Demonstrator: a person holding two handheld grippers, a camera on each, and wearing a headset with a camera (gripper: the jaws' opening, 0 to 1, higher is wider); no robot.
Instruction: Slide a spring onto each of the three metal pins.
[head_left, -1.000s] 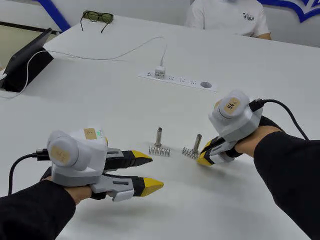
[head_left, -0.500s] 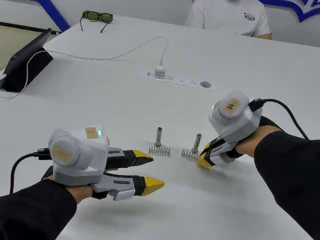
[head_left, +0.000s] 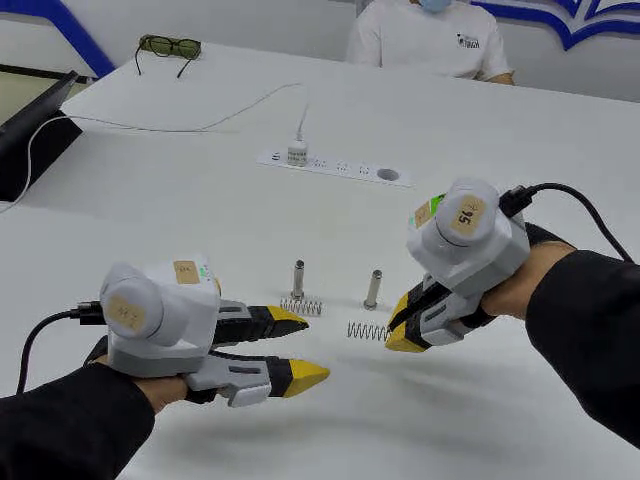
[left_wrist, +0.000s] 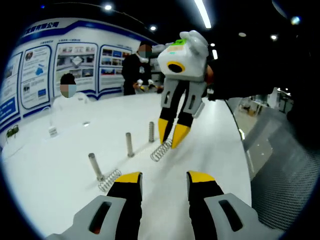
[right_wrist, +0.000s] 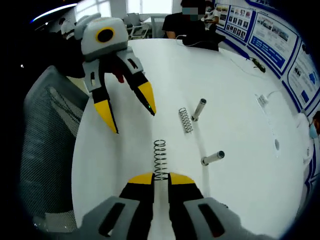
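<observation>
Spring (head_left: 366, 331) juts from the right gripper's (head_left: 396, 340) pinched tips, probably to thread a pin (head_left: 373, 289); left gripper (head_left: 311, 344) idles, jaws wide.

Spring drawn away from its pin

The right gripper (head_left: 398, 338), clamped on one end of the spring (head_left: 367, 330), has pulled it back across the worktop (head_left: 200, 200). It now sits apart from the right-hand pin (head_left: 373, 289) instead of lying against its foot (the head view's wider shift is only the camera moving).
</observation>
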